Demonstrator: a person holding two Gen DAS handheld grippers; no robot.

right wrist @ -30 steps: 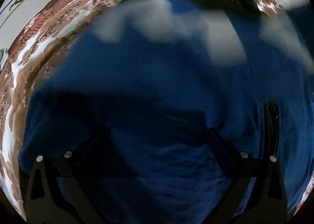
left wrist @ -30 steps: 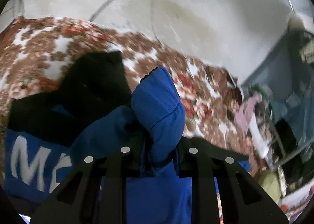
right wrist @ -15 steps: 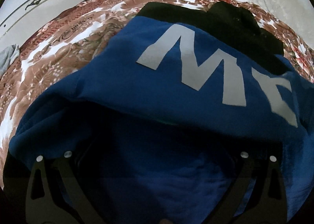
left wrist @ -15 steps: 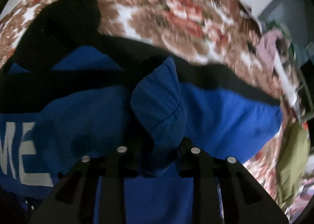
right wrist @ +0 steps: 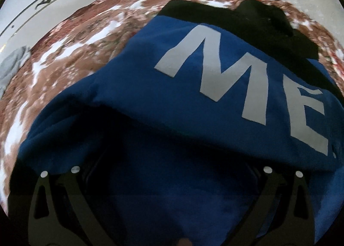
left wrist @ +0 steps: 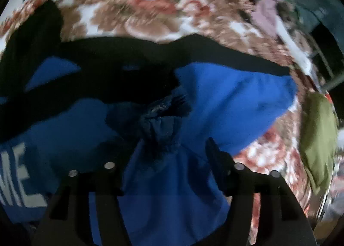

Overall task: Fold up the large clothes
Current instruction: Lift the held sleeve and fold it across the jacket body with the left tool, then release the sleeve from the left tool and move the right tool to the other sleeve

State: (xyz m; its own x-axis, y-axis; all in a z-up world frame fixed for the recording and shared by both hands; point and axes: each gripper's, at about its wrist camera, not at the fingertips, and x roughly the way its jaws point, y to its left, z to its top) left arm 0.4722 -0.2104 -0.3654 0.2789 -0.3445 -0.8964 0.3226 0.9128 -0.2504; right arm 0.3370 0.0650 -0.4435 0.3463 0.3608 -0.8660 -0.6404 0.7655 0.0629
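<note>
Left wrist: one blue sweatshirt (left wrist: 225, 104); left tool (left wrist: 163, 160) just spread, cuff loose; right tool (right wrist: 169, 170) unreadable.

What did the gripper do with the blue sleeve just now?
The left gripper carried the sleeve cuff down onto the blue sweatshirt, and its jaws have just been opening, letting the cuff go. The right gripper stayed put, covered by blue cloth.

The sweatshirt (right wrist: 193, 99) lies on the bedspread (right wrist: 86, 37), its cuff (left wrist: 161, 129) bunched on top; other clothes (left wrist: 318, 138) lie right of it
</note>
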